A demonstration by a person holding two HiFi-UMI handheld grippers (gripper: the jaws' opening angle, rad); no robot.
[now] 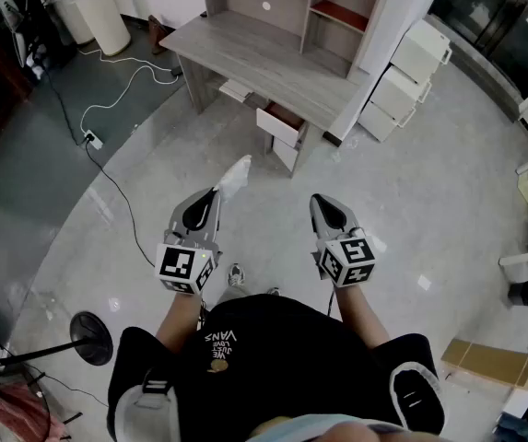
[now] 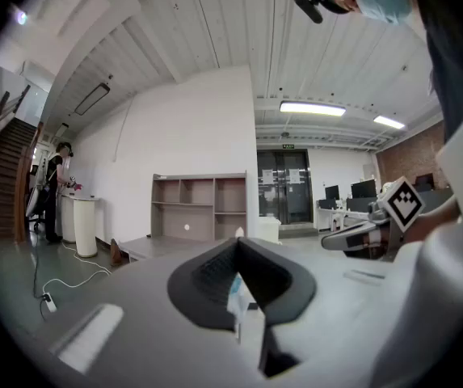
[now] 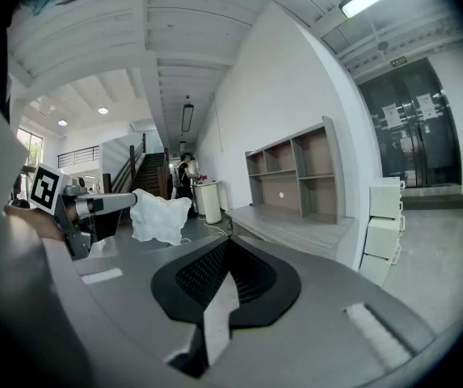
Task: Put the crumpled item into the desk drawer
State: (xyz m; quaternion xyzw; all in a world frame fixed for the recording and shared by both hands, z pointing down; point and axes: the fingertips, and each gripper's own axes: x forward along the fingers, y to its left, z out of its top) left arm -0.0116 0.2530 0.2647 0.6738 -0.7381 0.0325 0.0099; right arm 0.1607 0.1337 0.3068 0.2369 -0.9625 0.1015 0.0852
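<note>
A white crumpled item (image 1: pixel 234 175) sticks out from the tip of my left gripper (image 1: pixel 215 192), which is shut on it above the floor. In the right gripper view the crumpled item (image 3: pixel 160 217) hangs from the left gripper (image 3: pixel 102 206). In the left gripper view a bit of it (image 2: pixel 237 293) shows between the closed jaws. My right gripper (image 1: pixel 318 202) is shut and holds nothing. The grey desk (image 1: pixel 245 49) stands ahead. Its drawer (image 1: pixel 279 125) is pulled open at the near right corner. Both grippers are well short of the desk.
A second pulled-out tray (image 1: pixel 236 90) sits under the desk top. White drawer cabinets (image 1: pixel 402 76) stand right of the desk. Cables (image 1: pixel 107 109) trail over the floor at left, near a white pedestal (image 1: pixel 98 12). A round stand base (image 1: pixel 90 337) is at lower left.
</note>
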